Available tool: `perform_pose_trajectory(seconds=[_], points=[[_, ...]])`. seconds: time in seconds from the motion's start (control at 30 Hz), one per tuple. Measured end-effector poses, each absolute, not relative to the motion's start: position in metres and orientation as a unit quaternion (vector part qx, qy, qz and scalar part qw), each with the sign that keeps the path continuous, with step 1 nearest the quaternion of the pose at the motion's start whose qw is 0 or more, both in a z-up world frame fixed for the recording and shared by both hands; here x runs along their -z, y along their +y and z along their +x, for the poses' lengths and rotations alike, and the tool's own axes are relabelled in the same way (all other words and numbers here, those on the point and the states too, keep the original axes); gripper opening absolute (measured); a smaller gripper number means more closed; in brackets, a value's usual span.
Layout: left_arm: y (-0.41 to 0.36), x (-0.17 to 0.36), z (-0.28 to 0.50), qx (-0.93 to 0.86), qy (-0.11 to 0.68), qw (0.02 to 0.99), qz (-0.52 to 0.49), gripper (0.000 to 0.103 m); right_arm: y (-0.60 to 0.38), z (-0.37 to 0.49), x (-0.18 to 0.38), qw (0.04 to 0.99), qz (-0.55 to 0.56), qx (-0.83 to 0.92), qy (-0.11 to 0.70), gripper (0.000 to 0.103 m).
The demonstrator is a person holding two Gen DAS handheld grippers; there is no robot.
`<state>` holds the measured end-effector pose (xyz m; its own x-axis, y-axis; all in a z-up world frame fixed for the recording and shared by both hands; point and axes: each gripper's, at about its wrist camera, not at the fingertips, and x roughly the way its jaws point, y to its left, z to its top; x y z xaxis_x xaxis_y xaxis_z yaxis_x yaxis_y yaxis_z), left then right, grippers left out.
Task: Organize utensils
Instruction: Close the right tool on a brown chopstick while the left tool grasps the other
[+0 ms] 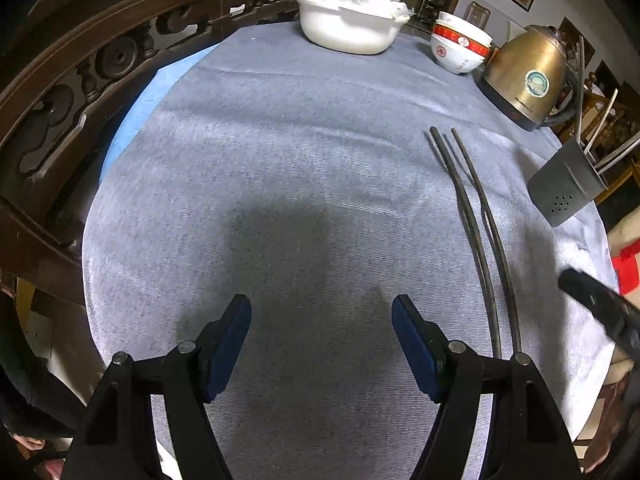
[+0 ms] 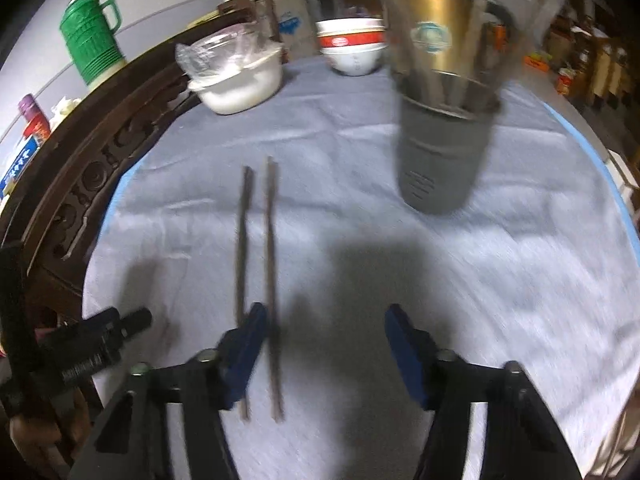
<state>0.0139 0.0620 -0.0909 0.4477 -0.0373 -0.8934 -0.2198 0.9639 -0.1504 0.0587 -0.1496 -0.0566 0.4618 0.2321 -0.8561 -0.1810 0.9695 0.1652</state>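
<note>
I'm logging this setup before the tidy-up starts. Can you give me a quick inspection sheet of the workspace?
Surface: grey tablecloth, bare in the middle.
Job's things: dark chopsticks lying flat; grey utensil holder upright, already holding utensils.
Clutter: white dish with plastic wrap; stacked bowls; brass kettle.
Grippers: left tongs open, empty; right tongs open, empty.
Cables: nothing seen.
Surroundings: carved wooden chair back; green thermos.

utensil holder [image 2: 444,152] blurred, its contents unclear

Dim overhead light — soft shadows on cloth [image 1: 280,152]; right view motion-blurred, fisheye edges warped.
</note>
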Motion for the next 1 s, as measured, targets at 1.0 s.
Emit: perform_pose_trajectory(seconds=[1.0], points=[[-0.043,0.101,0.11,-0.009,0.553,0.833,-0.021,0.039,-0.185,0.044,0.097,0.828,0.12,-0.101,0.538,0.006]])
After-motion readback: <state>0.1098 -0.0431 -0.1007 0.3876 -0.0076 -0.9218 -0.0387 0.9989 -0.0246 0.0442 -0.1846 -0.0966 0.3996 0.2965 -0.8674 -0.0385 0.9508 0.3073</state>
